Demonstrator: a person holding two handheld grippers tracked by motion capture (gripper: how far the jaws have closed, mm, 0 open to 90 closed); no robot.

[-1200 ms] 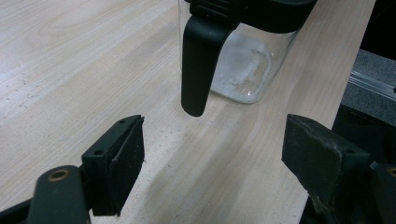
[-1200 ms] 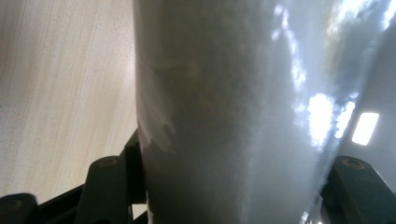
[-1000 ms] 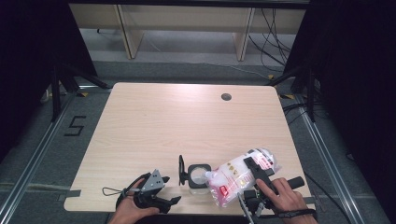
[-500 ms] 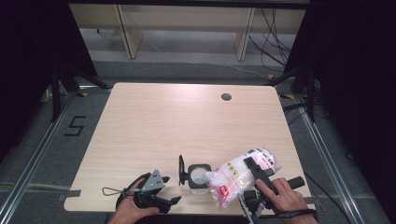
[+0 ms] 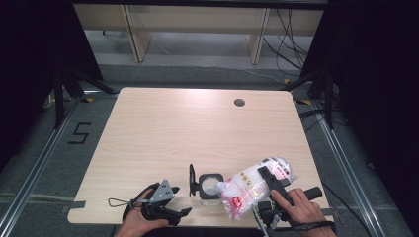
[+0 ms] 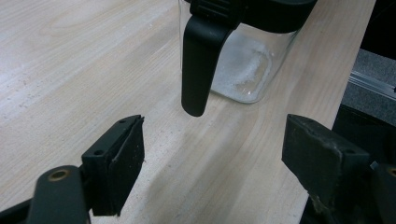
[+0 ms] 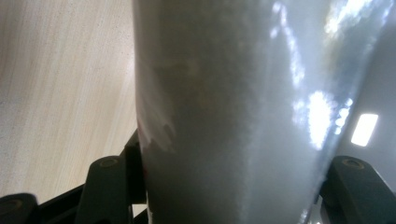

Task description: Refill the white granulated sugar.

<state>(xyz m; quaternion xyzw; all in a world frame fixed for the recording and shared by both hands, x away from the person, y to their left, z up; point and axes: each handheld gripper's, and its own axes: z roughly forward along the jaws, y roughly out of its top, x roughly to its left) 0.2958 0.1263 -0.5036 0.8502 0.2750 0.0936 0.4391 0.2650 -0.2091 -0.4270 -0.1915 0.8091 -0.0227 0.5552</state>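
Observation:
A clear square jar (image 5: 209,187) with a black rim stands near the table's front edge; its black lid flap (image 5: 191,180) hangs open on its left side. My right gripper (image 5: 271,183) is shut on a plastic bag of white grains (image 5: 247,190) with a red label, tilted so its lower end is at the jar's mouth. In the right gripper view the bag (image 7: 233,116) sits between both jaws. My left gripper (image 5: 178,203) rests open at the front edge, left of the jar. In the left gripper view the jaws (image 6: 212,140) stand wide apart before the flap (image 6: 198,60) and jar (image 6: 243,70), which holds a little white powder.
The wooden table (image 5: 197,128) has a round cable hole (image 5: 239,102) at the back right. Its front edge runs just beneath both hands. Dark floor, rails and shelf legs surround the table.

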